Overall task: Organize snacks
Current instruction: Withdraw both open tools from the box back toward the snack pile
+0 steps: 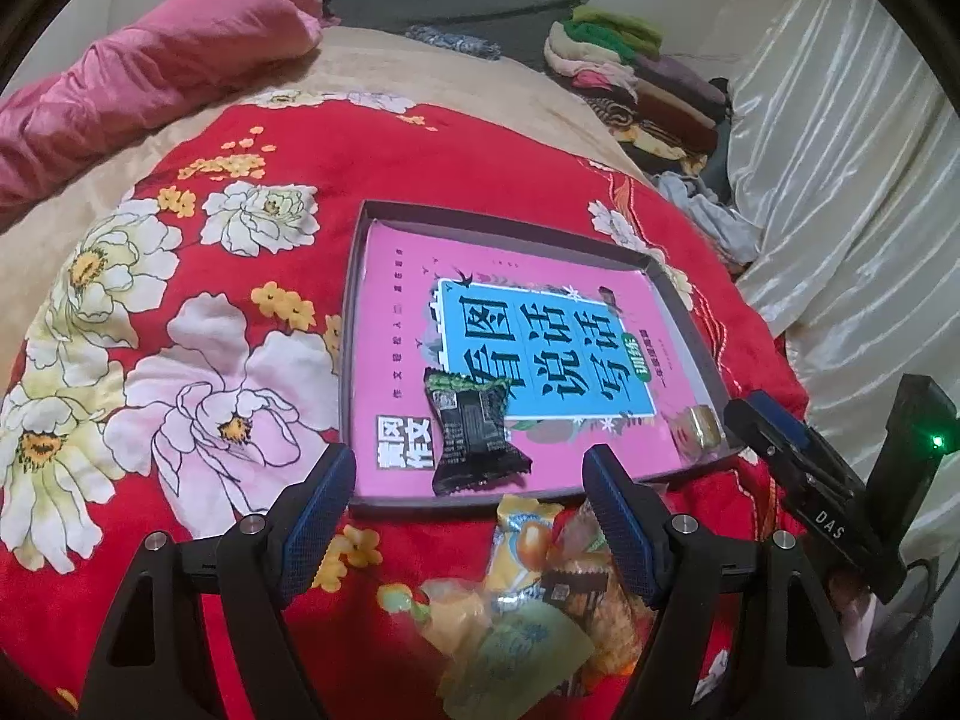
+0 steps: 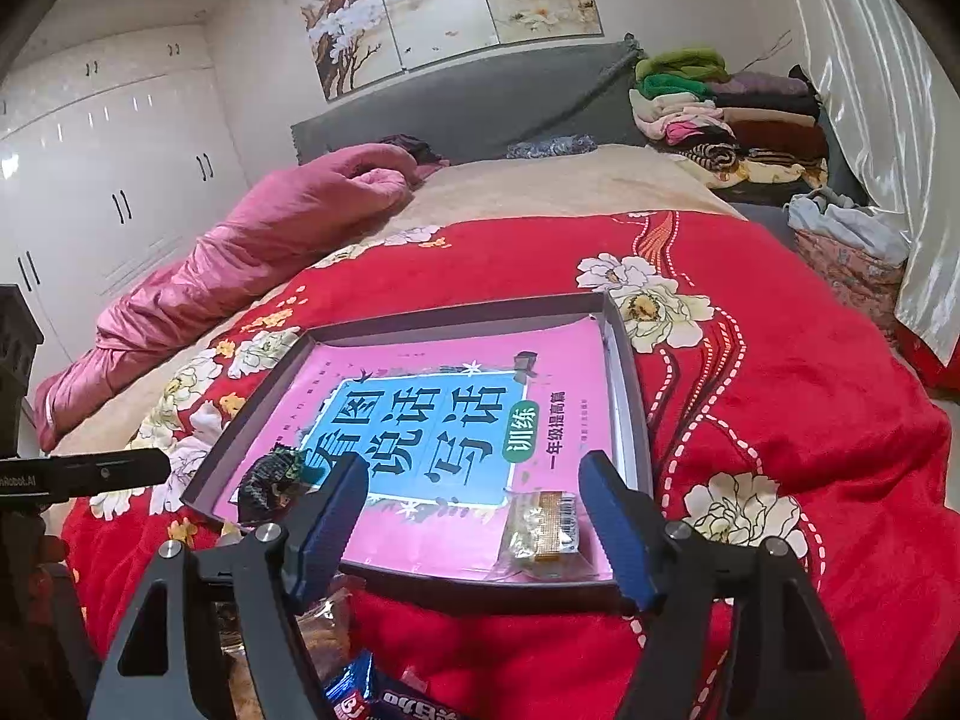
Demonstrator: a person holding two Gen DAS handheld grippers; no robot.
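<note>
A shallow dark tray point(image 1: 354, 324) with a pink and blue book lying in it rests on the red flowered blanket point(image 1: 420, 168). A black snack packet point(image 1: 474, 432) lies at the tray's near left. My left gripper point(image 1: 469, 468) hovers open just above its near end, touching nothing. Below it, a pile of wrapped snacks point(image 1: 540, 588) sits on the blanket. In the right wrist view, my right gripper point(image 2: 474, 468) stands open over the tray's point(image 2: 630, 372) near edge. A clear-wrapped yellow snack point(image 2: 543, 531) lies loose in the tray, near the right finger. The black packet point(image 2: 273, 480) lies left.
A rolled pink quilt point(image 2: 240, 264) runs along the bed's left side. Folded clothes point(image 2: 732, 114) are stacked at the grey headboard point(image 2: 480, 102). A pale curtain point(image 1: 840, 180) hangs on the right, and white wardrobes point(image 2: 108, 180) stand left. A blue snack wrapper point(image 2: 372, 696) lies under the right gripper.
</note>
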